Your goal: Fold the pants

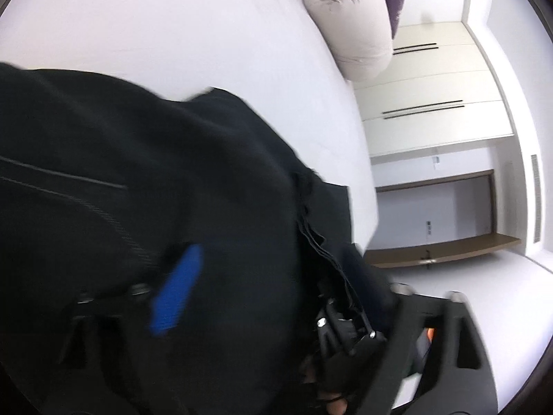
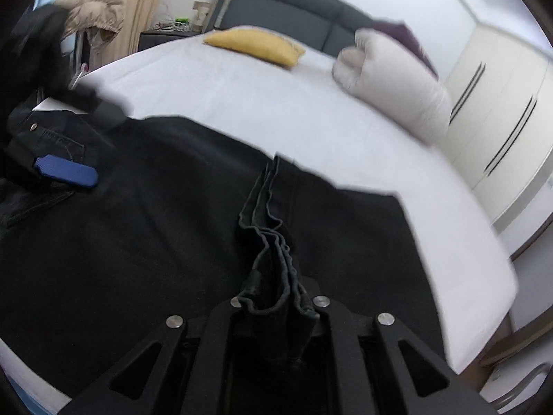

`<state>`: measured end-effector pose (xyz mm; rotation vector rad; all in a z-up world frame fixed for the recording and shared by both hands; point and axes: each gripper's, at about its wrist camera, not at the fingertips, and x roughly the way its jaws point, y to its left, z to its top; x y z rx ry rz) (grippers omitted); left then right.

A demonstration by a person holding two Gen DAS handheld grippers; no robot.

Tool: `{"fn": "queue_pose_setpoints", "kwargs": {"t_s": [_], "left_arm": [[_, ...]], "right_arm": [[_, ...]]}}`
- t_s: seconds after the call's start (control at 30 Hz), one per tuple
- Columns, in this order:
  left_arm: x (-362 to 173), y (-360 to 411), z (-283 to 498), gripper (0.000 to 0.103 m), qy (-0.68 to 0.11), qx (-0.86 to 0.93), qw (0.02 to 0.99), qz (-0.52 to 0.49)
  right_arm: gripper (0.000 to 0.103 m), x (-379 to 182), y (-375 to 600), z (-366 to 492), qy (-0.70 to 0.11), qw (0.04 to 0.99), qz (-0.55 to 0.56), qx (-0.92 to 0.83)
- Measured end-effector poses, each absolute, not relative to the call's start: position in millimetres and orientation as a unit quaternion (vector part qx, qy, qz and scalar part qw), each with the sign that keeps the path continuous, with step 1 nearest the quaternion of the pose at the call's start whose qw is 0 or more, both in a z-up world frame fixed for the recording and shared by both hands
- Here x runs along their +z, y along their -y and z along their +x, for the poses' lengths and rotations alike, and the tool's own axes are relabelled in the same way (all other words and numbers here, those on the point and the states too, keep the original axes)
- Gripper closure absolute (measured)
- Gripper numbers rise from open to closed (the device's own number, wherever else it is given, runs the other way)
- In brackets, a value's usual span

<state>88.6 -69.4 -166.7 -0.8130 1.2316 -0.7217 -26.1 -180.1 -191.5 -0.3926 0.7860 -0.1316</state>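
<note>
We had the black pants [image 2: 155,242] spread across the near part of the white bed [image 2: 259,103], folded lengthwise, with the leg hems stacked and bunched at the front edge. Our right gripper [image 2: 276,306] had its jaws drawn narrow on that bunch of hems, the layered cloth edges wedged between the two black fingers and rising out of them in wavy folds. Our left gripper [image 2: 65,172] sat at the waist end, close by a pocket with a metal rivet; its blue finger pad [image 1: 178,290] lay flat against the dark fabric, but the cloth covered most of the view from that wrist, so we could not tell whether its jaws were gripping or apart. From the left wrist we also saw the right gripper's black frame [image 1: 432,342] and the gloved hand behind it. Farther up the bed lay a yellow pillow [image 2: 255,46], a rolled pale duvet [image 2: 394,79] and a purple cushion [image 2: 404,34] against the grey headboard [image 2: 283,7], with white wardrobe doors [image 2: 501,110] to the right.
</note>
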Motion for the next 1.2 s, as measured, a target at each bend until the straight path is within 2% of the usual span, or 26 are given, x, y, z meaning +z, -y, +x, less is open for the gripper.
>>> {"fn": "queue_pose_setpoints", "kwargs": {"t_s": [0.3,0.37,0.4,0.43,0.5,0.57,0.67,1.0,1.07,1.13,1.2], "left_arm": [[-171,94,108,0.008,-0.603,-0.328,0.643,-0.34],[-168,97,112,0.012,-0.604,-0.333,0.645,-0.328],[-166,101,115,0.029,-0.608,-0.333,0.649,-0.312],[-167,102,116,0.053,-0.614,-0.332,0.65,-0.3],[-168,103,116,0.078,-0.627,-0.331,0.647,-0.28],[-164,99,114,0.085,-0.622,-0.331,0.659,-0.264],[-159,90,114,0.089,-0.617,-0.33,0.668,-0.253],[-167,81,112,0.089,-0.614,-0.316,0.69,-0.215],[-171,79,113,0.089,-0.613,-0.312,0.694,-0.213],[-174,74,113,0.088,-0.613,-0.315,0.691,-0.219],[-169,66,114,0.086,-0.608,-0.307,0.704,-0.204]], "right_arm": [[0.094,-177,117,-64,-0.329,0.901,-0.28,-0.032],[0.094,-176,101,-65,-0.322,0.901,-0.292,-0.015],[0.094,-175,94,-64,-0.319,0.9,-0.299,-0.008],[0.094,-174,88,-65,-0.316,0.899,-0.304,0.0],[0.094,-173,74,-66,-0.312,0.899,-0.307,0.014],[0.094,-173,61,-67,-0.312,0.897,-0.313,0.026],[0.094,-176,51,-64,-0.314,0.894,-0.318,0.038],[0.093,-195,27,-50,-0.341,0.877,-0.331,0.067],[0.09,-211,22,-46,-0.375,0.861,-0.334,0.081],[0.089,-215,19,-48,-0.372,0.86,-0.34,0.077],[0.081,-208,22,-51,-0.381,0.866,-0.314,0.085]]}}
